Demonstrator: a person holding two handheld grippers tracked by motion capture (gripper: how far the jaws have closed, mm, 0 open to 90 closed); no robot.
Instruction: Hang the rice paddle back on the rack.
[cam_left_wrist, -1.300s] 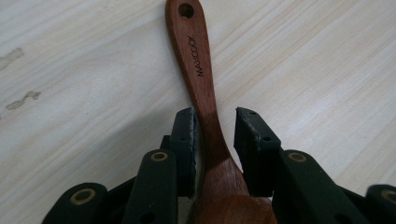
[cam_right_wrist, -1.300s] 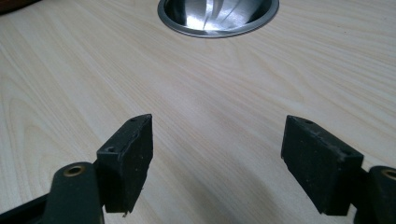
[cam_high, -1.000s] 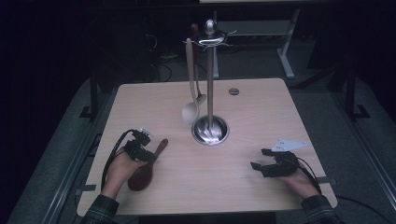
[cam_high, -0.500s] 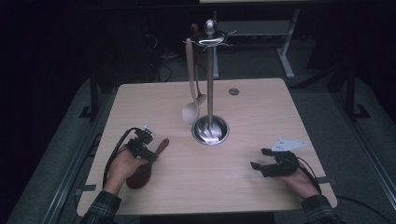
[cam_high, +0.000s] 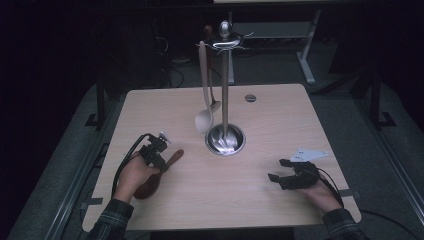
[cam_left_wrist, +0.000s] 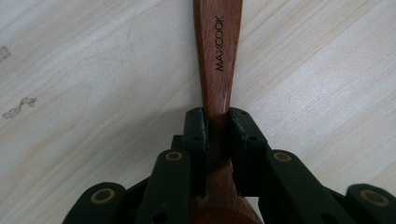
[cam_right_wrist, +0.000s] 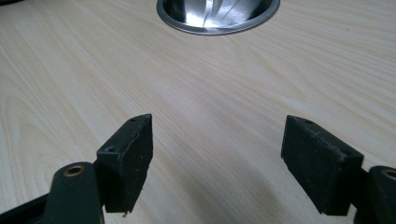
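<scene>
While the left gripper (cam_left_wrist: 217, 126) has just been closing, its pads now pinch the neck of the dark spoon (cam_left_wrist: 217, 56), which lies flat on the table (cam_high: 260, 200) at the near left. Handle axis runs straight ahead between the jaws, pointing toward the stand (cam_high: 225, 100). The right gripper (cam_right_wrist: 217, 158) rests well apart at the near right, jaws wide and empty.
</scene>
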